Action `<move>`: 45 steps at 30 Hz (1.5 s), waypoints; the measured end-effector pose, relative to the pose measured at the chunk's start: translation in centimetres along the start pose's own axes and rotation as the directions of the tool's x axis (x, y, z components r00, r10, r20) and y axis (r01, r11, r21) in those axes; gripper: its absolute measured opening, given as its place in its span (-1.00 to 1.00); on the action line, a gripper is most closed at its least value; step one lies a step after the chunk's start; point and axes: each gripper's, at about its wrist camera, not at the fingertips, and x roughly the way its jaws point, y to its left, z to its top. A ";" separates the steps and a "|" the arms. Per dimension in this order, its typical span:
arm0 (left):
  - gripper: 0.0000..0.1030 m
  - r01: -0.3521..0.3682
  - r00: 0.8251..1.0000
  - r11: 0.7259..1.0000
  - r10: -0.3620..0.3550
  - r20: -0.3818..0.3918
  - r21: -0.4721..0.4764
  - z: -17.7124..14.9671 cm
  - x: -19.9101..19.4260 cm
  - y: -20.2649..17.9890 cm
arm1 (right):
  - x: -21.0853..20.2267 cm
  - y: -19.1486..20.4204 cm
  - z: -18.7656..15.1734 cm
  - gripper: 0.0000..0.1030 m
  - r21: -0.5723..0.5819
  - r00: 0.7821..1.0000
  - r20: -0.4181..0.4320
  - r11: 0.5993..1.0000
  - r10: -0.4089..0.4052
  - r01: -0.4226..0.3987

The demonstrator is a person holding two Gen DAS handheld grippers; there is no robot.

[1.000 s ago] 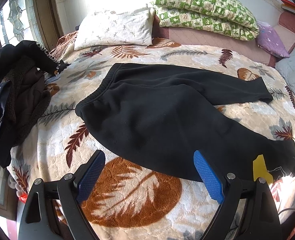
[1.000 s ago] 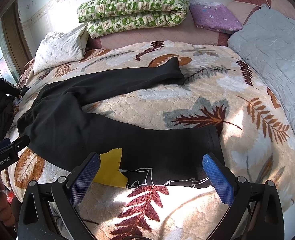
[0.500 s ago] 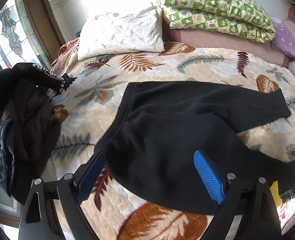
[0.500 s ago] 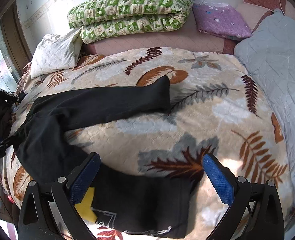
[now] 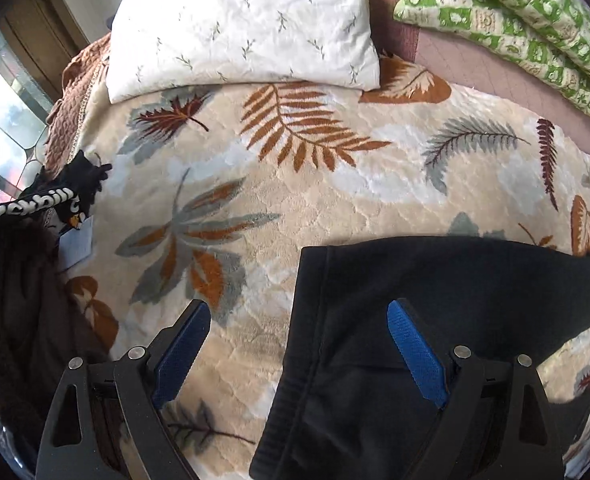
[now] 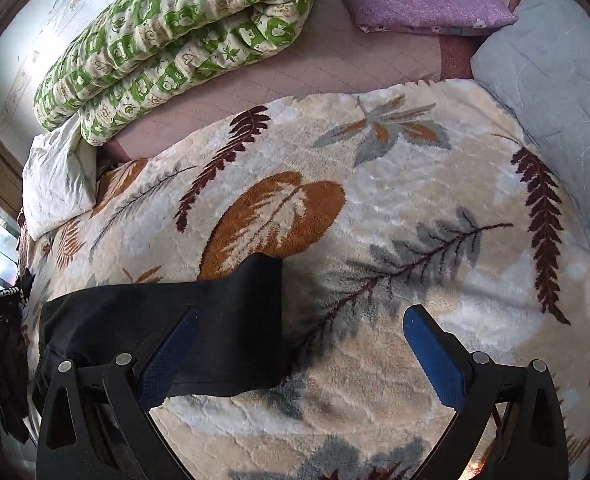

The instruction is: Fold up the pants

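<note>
pants (image 5: 435, 320) lie flat on the leaf-print blanket (image 5: 295, 184) that covers the bed, and they fill far less of each view than they did a second ago: both cameras have swung in low and toward the far side, so the near leg with its yellow patch has dropped out of sight. that reads as an approach to the far edge of the garment, probably to take it for a first fold, though nothing is gripped yet and the pants look unfolded.

left gripper (image 5: 295, 356) now hangs over the far waistband corner, its fingers spread wide, one blue pad above bare blanket and the other above black cloth; it holds nothing. right gripper (image 6: 295, 356) has gone from the near cuff to the far leg's cuff (image 6: 255, 312), also spread wide and empty, its left pad over the cuff and its right over blanket.

the cloth is black, thick and matte, like fleece. the ribbed waistband (image 5: 295, 368) runs down the left edge, and the far leg stretches off to the right, smooth with few creases.
</note>
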 end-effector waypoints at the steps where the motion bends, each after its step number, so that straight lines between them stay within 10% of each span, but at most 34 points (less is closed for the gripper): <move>1: 0.74 0.010 1.000 1.000 -0.010 -0.026 0.005 0.8 1.2 0.1 | 0.3 0.1 0.1 0.97 -0.003 1.000 -0.005 1.000 -0.002 0.002; 17: 0.71 0.090 0.985 0.995 -0.093 -0.147 -0.031 2.8 8.5 -1.2 | 6.4 -0.3 3.8 0.91 -0.045 0.980 -0.156 0.990 0.123 -0.131; 21: 0.61 0.077 0.986 0.997 -0.081 -0.148 -0.028 2.7 9.1 -1.7 | 8.2 0.9 3.6 0.51 -0.036 0.956 -0.217 0.977 0.196 -0.208; 24: 0.08 0.056 0.986 0.998 -0.059 -0.157 -0.027 2.3 9.3 -1.8 | 8.6 2.1 2.9 -0.33 -0.015 0.925 -0.273 0.961 0.263 -0.277; 28: -0.32 0.015 0.992 1.000 -0.016 -0.126 -0.014 1.9 8.4 -1.8 | 4.8 4.6 1.3 -0.33 -0.044 0.802 -0.311 0.835 0.511 -0.549; 31: -0.47 0.005 0.993 0.999 -0.009 -0.119 -0.033 1.7 8.0 -1.5 | 2.9 4.6 1.2 0.27 -0.139 0.867 -0.258 0.872 0.425 -0.469; 40: -0.49 0.005 0.992 0.999 -0.012 -0.128 -0.054 1.6 7.8 -1.3 | 5.9 -4.4 2.4 0.28 0.168 0.923 -0.115 0.923 0.367 -0.347; 45: -0.47 0.009 0.991 0.998 -0.017 -0.131 -0.062 1.7 7.9 -1.1 | 7.1 -0.5 1.6 0.18 -0.085 0.942 -0.175 0.949 0.286 -0.304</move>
